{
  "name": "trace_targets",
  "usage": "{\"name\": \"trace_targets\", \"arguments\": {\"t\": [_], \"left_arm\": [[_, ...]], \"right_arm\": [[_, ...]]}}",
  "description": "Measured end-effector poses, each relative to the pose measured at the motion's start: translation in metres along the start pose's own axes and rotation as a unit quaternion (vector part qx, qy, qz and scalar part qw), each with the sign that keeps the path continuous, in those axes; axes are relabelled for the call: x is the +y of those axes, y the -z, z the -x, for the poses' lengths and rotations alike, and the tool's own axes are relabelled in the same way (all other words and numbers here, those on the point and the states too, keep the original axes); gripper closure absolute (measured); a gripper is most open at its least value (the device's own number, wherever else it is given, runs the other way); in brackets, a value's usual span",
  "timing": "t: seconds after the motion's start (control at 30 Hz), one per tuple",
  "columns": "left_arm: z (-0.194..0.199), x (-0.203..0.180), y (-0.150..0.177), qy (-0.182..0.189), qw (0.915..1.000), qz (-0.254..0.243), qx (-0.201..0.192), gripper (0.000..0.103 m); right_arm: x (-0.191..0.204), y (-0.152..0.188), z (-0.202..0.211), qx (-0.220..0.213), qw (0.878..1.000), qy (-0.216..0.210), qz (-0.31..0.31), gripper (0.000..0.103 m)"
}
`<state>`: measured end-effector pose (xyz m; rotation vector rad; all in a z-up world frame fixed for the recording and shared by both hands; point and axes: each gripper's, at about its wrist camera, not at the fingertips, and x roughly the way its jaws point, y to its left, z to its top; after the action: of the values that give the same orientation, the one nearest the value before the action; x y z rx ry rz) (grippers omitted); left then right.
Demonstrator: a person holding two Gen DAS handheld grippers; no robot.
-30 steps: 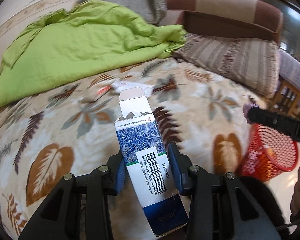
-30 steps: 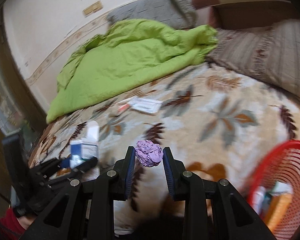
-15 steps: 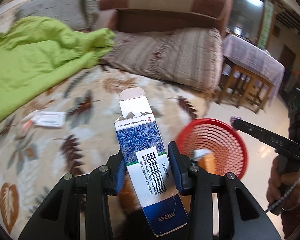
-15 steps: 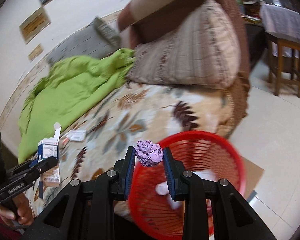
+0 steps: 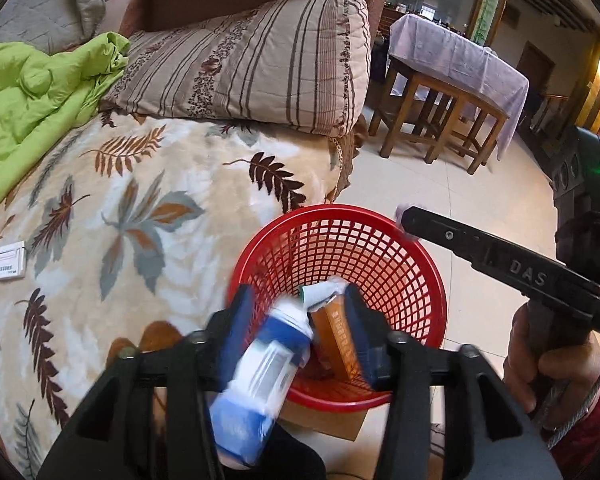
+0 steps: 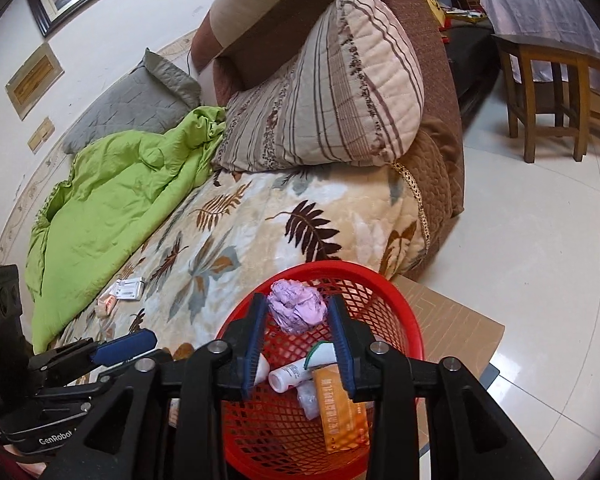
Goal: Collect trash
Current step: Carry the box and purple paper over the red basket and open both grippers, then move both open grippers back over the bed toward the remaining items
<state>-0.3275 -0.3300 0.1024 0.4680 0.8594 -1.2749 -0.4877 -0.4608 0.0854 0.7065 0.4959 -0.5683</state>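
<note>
The left gripper (image 5: 298, 326) is now seen spread wide over the red plastic mesh basket (image 5: 400, 240), where half a second ago its pads were clamped on the blue-and-white cardboard medicine box (image 5: 260, 376); the box is now blurred between the parted fingers, tilted, apparently loose, with its top end over the basket's near rim. The right gripper (image 6: 298, 340) has been carried further over the basket since the earlier frame and is pinched on the crumpled lilac paper ball (image 6: 297, 306), which is held just above the basket opening, not yet let go. Inside the basket an orange rectangular carton (image 6: 342, 416), a white squeeze tube (image 6: 296, 372) and a small white wrapper are seen lying on the bottom. The basket is set on a flat brown cardboard sheet (image 6: 456, 320) on the pale tiled floor, right against the edge of the leaf-patterned beige blanket (image 5: 140, 208). A white labelled packet (image 6: 128, 289) is left on the blanket, well apart from the basket, near the lime-green quilt (image 6: 112, 200). A striped cushion (image 5: 260, 60) is leaned against the brown sofa back. A hand (image 5: 548, 368) with a red sleeve is visible on the right gripper's handle.
</note>
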Motion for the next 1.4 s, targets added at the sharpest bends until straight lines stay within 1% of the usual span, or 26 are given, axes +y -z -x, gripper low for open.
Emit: {"name": "trace_targets", "arguments": {"t": [0.03,0.07,0.17,0.4,0.47,0.5,0.53,0.67,0.8,0.9,0.97,1.03,1.07,1.1,1.13,1.17,1.2,1.23,1.27,1.33,1.4], "left_arm": [[0.0,0.002,-0.001,0.001,1.0,0.004,-0.001,0.053],[0.0,0.004,-0.001,0.002,1.0,0.008,0.0,0.053],[0.005,0.018,-0.001,0.004,0.9996,0.026,-0.004,0.053],[0.034,0.058,0.006,-0.011,0.9971,0.07,-0.026,0.052],[0.044,0.072,0.011,-0.024,0.9956,0.083,-0.037,0.049],[0.047,0.078,0.014,-0.031,0.995,0.087,-0.039,0.045],[0.05,0.084,0.017,-0.04,0.9942,0.091,-0.04,0.044],[0.062,0.111,0.04,-0.089,0.99,0.103,-0.037,0.042],[0.072,0.138,0.063,-0.116,0.985,0.123,-0.035,0.042],[0.079,0.163,0.081,-0.149,0.9778,0.143,-0.036,0.042],[0.085,0.182,0.091,-0.157,0.9729,0.166,-0.035,0.042],[0.092,0.206,0.102,-0.167,0.9655,0.196,-0.039,0.042],[0.093,0.213,0.104,-0.17,0.9633,0.204,-0.041,0.042],[0.097,0.227,0.109,-0.177,0.9587,0.218,-0.043,0.041],[0.099,0.237,0.114,-0.185,0.9549,0.228,-0.045,0.041],[0.101,0.244,0.116,-0.191,0.9521,0.234,-0.047,0.04],[0.103,0.254,0.121,-0.202,0.9475,0.243,-0.048,0.039],[0.104,0.267,0.128,-0.217,0.9411,0.255,-0.05,0.039],[0.105,0.278,0.134,-0.229,0.9357,0.264,-0.052,0.039],[0.102,0.294,0.145,-0.245,0.9276,0.278,-0.049,0.038],[0.101,0.306,0.155,-0.267,0.9213,0.279,-0.046,0.038]], "right_arm": [[-0.001,0.0,0.001,-0.003,1.0,0.001,0.0,0.056],[-0.001,0.0,0.001,-0.004,1.0,0.002,0.001,0.051],[0.001,0.0,0.001,-0.006,1.0,0.003,0.006,0.05],[0.011,0.004,-0.005,0.004,1.0,-0.009,0.007,0.05],[0.018,0.005,-0.005,0.005,1.0,-0.011,0.02,0.05],[0.022,0.006,-0.006,0.006,1.0,-0.012,0.027,0.05],[0.026,0.006,-0.006,0.007,0.999,-0.012,0.033,0.05],[0.042,0.01,-0.015,0.017,0.999,-0.027,0.042,0.049],[0.071,0.015,-0.027,0.032,0.995,-0.054,0.073,0.049],[0.1,0.017,-0.037,0.046,0.99,-0.081,0.106,0.049],[0.122,0.02,-0.044,0.056,0.985,-0.102,0.131,0.049],[0.147,0.023,-0.053,0.068,0.978,-0.121,0.157,0.048],[0.156,0.025,-0.057,0.074,0.975,-0.13,0.167,0.045],[0.169,0.027,-0.062,0.081,0.97,-0.14,0.179,0.042],[0.178,0.03,-0.066,0.086,0.968,-0.144,0.189,0.037],[0.19,0.032,-0.072,0.092,0.963,-0.148,0.204,0.034],[0.201,0.033,-0.077,0.096,0.96,-0.151,0.217,0.034],[0.214,0.035,-0.084,0.101,0.955,-0.157,0.232,0.031],[0.223,0.036,-0.09,0.106,0.951,-0.162,0.242,0.025],[0.244,0.037,-0.106,0.118,0.942,-0.172,0.263,0.023],[0.265,0.034,-0.125,0.122,0.934,-0.18,0.283,0.022]]}}
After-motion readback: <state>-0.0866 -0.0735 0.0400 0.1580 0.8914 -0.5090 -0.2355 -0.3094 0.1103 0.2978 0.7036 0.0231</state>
